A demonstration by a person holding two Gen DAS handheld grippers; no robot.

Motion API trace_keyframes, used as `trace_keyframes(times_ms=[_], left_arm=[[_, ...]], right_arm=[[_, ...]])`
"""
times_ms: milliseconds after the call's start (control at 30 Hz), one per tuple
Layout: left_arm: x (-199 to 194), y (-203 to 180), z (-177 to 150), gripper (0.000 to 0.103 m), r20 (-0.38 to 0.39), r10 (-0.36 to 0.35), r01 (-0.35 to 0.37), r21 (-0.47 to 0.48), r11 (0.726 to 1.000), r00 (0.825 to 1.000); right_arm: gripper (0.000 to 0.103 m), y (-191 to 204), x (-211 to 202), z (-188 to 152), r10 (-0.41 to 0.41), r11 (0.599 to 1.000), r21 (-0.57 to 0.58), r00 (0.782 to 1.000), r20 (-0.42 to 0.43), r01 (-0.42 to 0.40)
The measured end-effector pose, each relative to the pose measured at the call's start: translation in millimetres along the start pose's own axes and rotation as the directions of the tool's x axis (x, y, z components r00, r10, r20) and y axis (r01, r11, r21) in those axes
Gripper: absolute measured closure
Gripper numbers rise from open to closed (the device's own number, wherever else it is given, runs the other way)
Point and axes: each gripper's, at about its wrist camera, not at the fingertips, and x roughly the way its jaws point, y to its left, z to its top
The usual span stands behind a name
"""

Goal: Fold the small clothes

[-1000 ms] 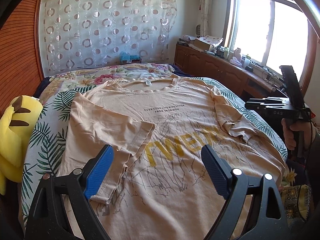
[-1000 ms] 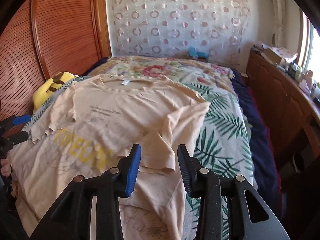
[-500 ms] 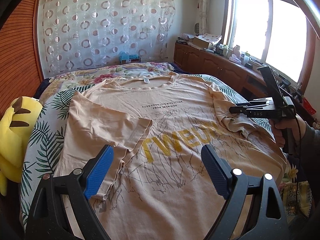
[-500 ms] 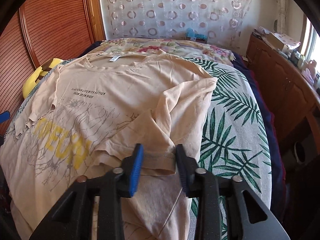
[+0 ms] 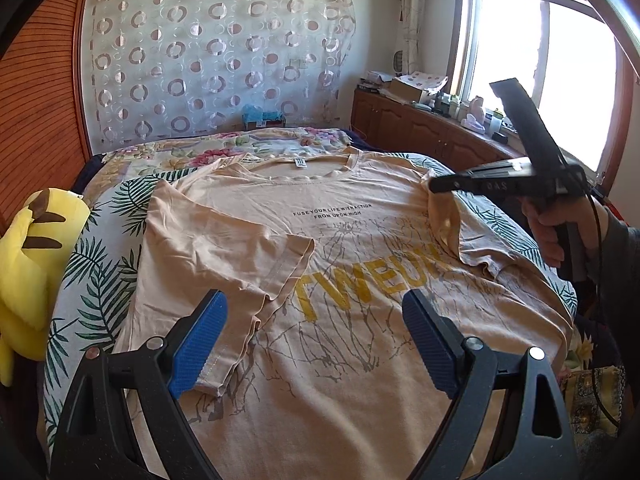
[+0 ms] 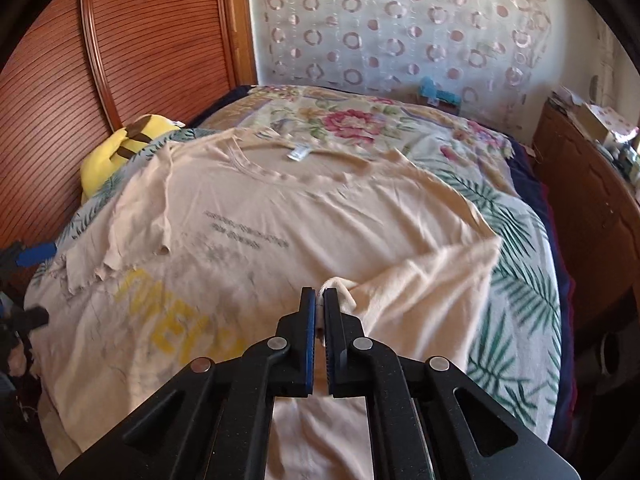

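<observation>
A beige T-shirt [image 5: 340, 240] with yellow letters lies face up on the bed; it also shows in the right wrist view [image 6: 260, 232]. Its left sleeve [image 5: 224, 256] is folded in over the chest. My left gripper [image 5: 312, 332] is open and empty, hovering above the shirt's lower part. My right gripper [image 6: 320, 300] is shut on the shirt's right sleeve [image 6: 420, 280] and holds it lifted over the chest. In the left wrist view the right gripper [image 5: 436, 186] has the sleeve hanging from its tip.
A yellow plush toy [image 5: 32, 256] lies at the bed's left edge, against a wooden panel wall [image 6: 140, 60]. A palm-leaf sheet [image 6: 516, 300] covers the bed. A wooden cabinet [image 5: 432, 132] with clutter runs under the window on the right.
My right gripper closed on the right sleeve, lifted it and carried it inward over the shirt. My left gripper stayed open and nearly still.
</observation>
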Motion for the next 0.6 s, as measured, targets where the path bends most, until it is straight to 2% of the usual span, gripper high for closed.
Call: trace_keyframes(times_ms=[200, 267, 333, 600], left_arm=[[-1, 3, -1, 0.013, -0.002, 0.004, -0.004, -0.004, 1.000, 1.000], [-1, 4, -1, 0.013, -0.002, 0.007, -0.007, -0.004, 1.000, 1.000], [-1, 6, -1, 0.013, -0.001, 0.006, -0.006, -0.008, 1.000, 1.000], [3, 14, 4, 0.013, -0.005, 0.005, -0.006, -0.007, 1.000, 1.000]], right_arm=[[0.098, 12, 22, 34, 0.073, 0.995, 0.069, 0.997, -0.022, -0.071], [0.076, 15, 23, 37, 0.060, 0.996, 0.074, 0.998, -0.010, -0.059], [0.068, 16, 19, 36, 0.075, 0.994, 0.074, 0.997, 0.012, -0.075], [0.066, 4, 5, 4, -0.038, 0.999, 0.020, 0.999, 0.015, 0.038]])
